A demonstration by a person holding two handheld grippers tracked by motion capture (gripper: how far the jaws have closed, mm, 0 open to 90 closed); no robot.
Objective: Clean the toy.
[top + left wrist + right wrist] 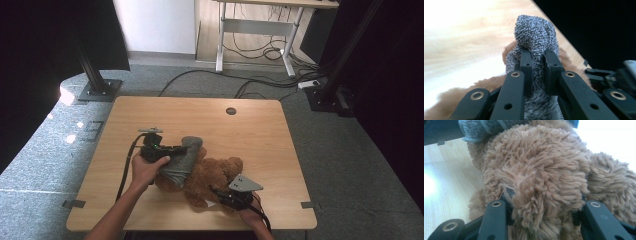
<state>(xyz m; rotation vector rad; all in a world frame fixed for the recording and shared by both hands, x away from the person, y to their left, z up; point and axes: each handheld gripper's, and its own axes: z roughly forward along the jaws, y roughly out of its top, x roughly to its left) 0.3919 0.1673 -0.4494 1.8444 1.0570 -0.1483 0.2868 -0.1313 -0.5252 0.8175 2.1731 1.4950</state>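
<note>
no writing readable; our left tool (539, 65) pinches the grey knit sleeve (534, 35), right tool (544, 210) clamps the teddy bear (536, 170) near the desk's (200, 110) front edge, far half bare.

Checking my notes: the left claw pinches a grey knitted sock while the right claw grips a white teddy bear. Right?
Not quite: the teddy bear is brown, not white, as the right gripper view shows. The left claw does pinch the grey knitted sock, and the right claw grips the bear.

Teddy bear (210, 177) lies on the table (250, 130), toward the near edge. Knitted sleeve (184, 160) lies over its left part. Left gripper (172, 150) at the sleeve; right gripper (220, 192) at the bear's near right side.
</note>
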